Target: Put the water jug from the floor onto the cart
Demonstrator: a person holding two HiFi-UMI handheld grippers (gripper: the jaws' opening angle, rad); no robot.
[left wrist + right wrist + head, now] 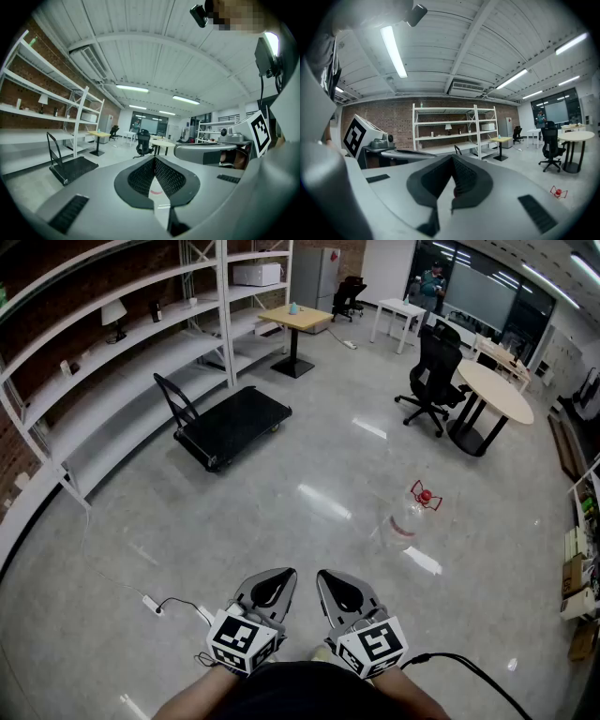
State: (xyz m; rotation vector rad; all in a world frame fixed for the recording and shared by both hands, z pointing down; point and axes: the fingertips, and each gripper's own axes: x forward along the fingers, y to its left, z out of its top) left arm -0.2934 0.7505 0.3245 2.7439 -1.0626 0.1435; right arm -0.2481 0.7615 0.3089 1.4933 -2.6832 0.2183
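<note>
In the head view a clear water jug [403, 521] with a red cap and handle lies on the shiny floor, ahead and to the right of me. The black flat cart [236, 421] with its upright push handle stands further off to the left, by the shelves. My left gripper [279, 576] and right gripper [328, 577] are side by side low in front of me, both shut and empty, well short of the jug. In the left gripper view the jaws [154, 160] meet, with the cart [70, 169] at the left. The right gripper view shows my right gripper [452, 161] shut, and the jug's red handle [557, 192] at the lower right.
White metal shelves [141, 338] run along the left wall. A black office chair [433, 371] and a round table [497, 390] stand at the back right, a small wooden table [295, 320] behind the cart. A white power strip [152, 604] with its cable lies on the floor near my left.
</note>
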